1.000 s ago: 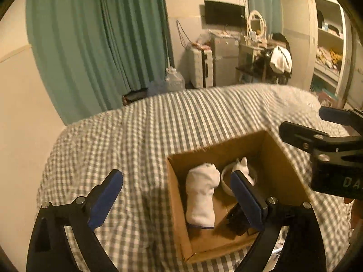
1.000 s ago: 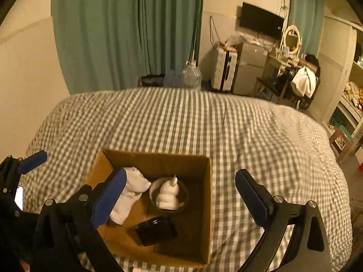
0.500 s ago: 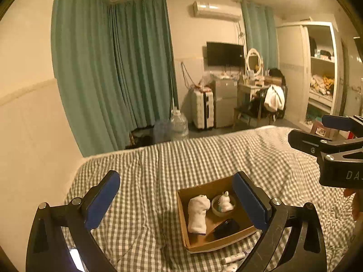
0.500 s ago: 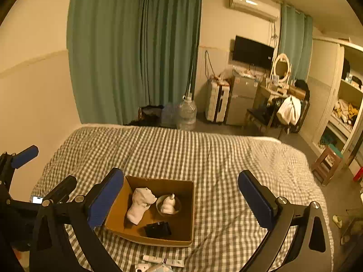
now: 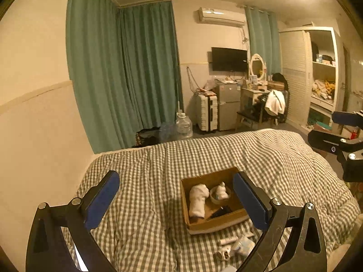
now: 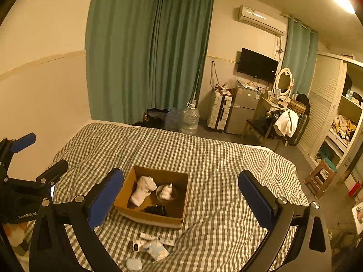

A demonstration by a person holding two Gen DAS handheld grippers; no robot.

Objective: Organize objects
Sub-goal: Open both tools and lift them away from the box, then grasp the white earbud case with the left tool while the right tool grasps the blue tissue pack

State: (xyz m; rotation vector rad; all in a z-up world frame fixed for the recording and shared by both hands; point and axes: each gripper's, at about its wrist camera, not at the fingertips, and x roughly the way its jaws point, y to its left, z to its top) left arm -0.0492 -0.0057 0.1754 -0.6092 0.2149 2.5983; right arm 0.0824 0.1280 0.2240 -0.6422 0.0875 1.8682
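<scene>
An open cardboard box (image 5: 229, 221) (image 6: 127, 188) sits on the checked bedspread. It holds a white rolled cloth (image 5: 197, 198) (image 6: 143, 190), a bowl with a small white figure (image 5: 221, 192) (image 6: 167, 192) and a black object (image 5: 221, 211) (image 6: 156, 209). Small tubes and a packet (image 5: 236, 244) (image 6: 154, 244) lie loose in front of the box. My left gripper (image 5: 179, 201) is open and empty, high above the bed. My right gripper (image 6: 181, 197) is open and empty, also raised well back from the box.
The bed (image 6: 215, 158) fills the foreground, with a wall on its left. Beyond it stand green curtains (image 6: 147, 56), water jugs (image 6: 190, 119), a suitcase (image 6: 219, 111), a small fridge, a desk with a chair, a wardrobe (image 6: 340, 117) and a stool (image 6: 320, 176).
Both grippers have pulled up and back from just above the box, so the box looks small and the whole room shows. The loose items before the box came into view. Both stay open.
</scene>
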